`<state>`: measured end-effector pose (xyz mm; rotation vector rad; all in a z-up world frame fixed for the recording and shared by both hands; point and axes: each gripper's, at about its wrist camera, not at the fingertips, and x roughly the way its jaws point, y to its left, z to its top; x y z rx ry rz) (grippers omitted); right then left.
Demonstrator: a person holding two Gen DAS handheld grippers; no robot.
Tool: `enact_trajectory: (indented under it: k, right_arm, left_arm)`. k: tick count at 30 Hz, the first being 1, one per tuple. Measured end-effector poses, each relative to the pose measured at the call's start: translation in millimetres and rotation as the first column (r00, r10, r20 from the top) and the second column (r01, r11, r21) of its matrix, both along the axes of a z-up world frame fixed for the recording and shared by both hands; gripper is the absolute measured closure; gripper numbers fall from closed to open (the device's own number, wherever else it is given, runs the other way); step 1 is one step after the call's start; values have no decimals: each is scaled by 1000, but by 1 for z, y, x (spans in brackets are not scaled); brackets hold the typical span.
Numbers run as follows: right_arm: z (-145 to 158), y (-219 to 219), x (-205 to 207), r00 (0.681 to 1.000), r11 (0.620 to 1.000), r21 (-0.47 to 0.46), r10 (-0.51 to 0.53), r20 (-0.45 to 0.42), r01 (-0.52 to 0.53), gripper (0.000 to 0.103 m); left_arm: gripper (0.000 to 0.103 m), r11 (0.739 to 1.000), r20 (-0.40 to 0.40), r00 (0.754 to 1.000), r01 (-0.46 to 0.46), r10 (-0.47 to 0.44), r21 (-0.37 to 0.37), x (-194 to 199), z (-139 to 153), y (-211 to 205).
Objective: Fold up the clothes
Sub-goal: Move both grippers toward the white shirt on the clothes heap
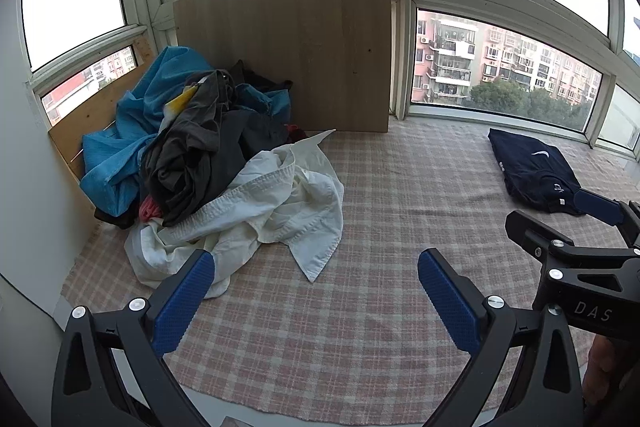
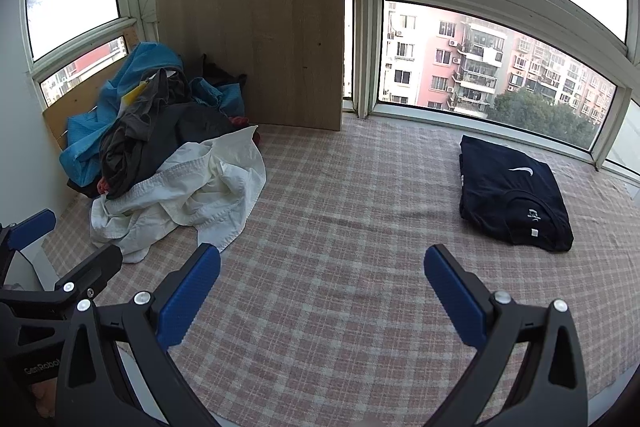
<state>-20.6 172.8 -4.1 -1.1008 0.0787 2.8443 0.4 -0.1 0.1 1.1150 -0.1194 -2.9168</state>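
Observation:
A heap of unfolded clothes lies at the left: a crumpled white garment [image 1: 256, 211] [image 2: 188, 195] in front, a dark grey one [image 1: 196, 151] [image 2: 136, 143] on top, a blue one [image 1: 132, 131] [image 2: 88, 147] behind. A folded navy shirt [image 1: 536, 171] [image 2: 512, 195] with a white swoosh lies flat at the right. My left gripper [image 1: 316, 287] is open and empty above the checked cloth, its left finger close to the white garment. My right gripper [image 2: 322, 283] is open and empty over bare cloth between the heap and the navy shirt.
A pink-and-grey checked cloth [image 1: 380, 195] [image 2: 360, 195] covers the window ledge. A wooden board [image 1: 288, 51] [image 2: 256, 43] leans against the window behind the heap. Window frames close the far side; a white wall stands at the left.

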Motion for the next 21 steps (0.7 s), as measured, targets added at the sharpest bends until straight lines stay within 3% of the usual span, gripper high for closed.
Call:
enact_trajectory:
  k: [5, 11, 21]
  right_arm:
    - [2, -6, 1, 1000, 1000, 8, 10, 0, -10, 0]
    - [4, -12, 1, 1000, 1000, 3, 25, -5, -25, 0]
    - [6, -31, -14, 997, 997, 4, 75, -8, -75, 0]
  left_arm:
    - [1, 1000, -32, 999, -12, 11, -20, 9, 2, -2]
    - [1, 999, 5, 999, -35, 35, -16, 5, 3, -13]
    - [1, 995, 1, 996, -95, 95, -35, 8, 10, -33]
